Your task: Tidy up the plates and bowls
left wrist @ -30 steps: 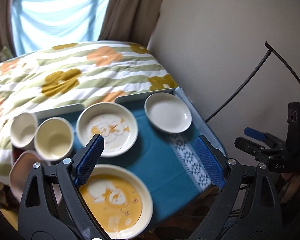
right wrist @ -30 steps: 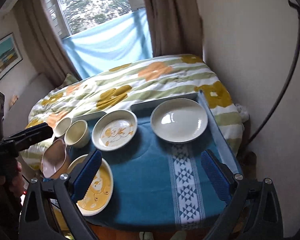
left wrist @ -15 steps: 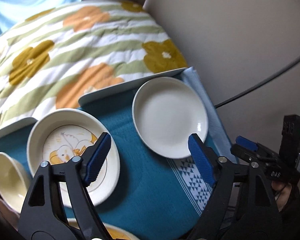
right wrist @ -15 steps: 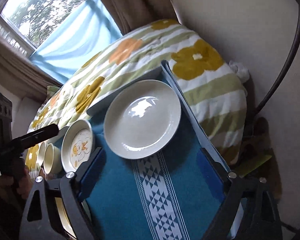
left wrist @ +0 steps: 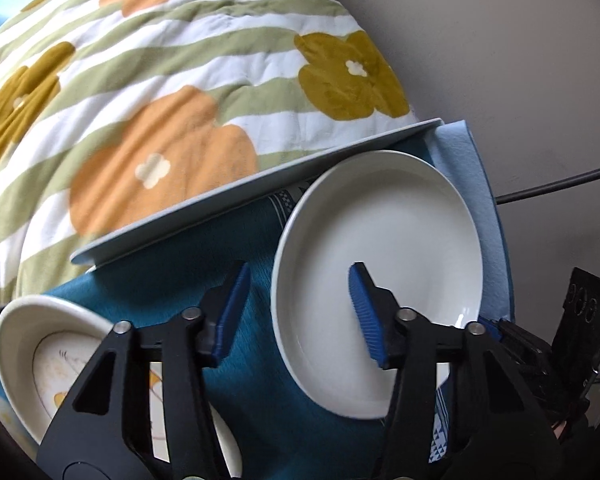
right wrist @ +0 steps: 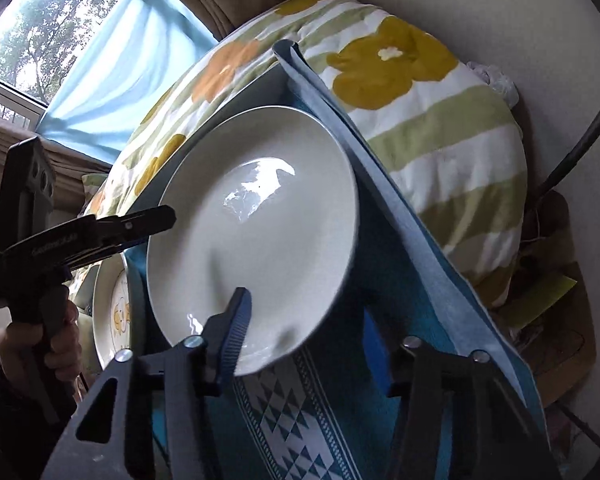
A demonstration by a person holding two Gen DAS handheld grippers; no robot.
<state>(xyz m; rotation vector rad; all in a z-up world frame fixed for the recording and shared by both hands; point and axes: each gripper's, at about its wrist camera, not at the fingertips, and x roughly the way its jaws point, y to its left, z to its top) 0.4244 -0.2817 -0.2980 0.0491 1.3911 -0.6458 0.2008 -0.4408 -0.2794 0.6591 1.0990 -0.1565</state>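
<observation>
Moved in from a wide view of the whole counter (left wrist: 256, 376) onto the plain white plate (left wrist: 380, 264) at its far right corner, left tool (left wrist: 298, 312) and right tool (right wrist: 304, 336) both apart, straddling opposite rims, nothing clamped yet, lift presumably next.

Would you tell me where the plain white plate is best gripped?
By its raised rim, one finger over and one under. The white plate lies flat on the teal cloth; the right gripper already straddles the near edge, so come from there.

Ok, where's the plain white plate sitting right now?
The plain white plate lies at the teal cloth's far right corner, right of the duck-print plate.
</observation>
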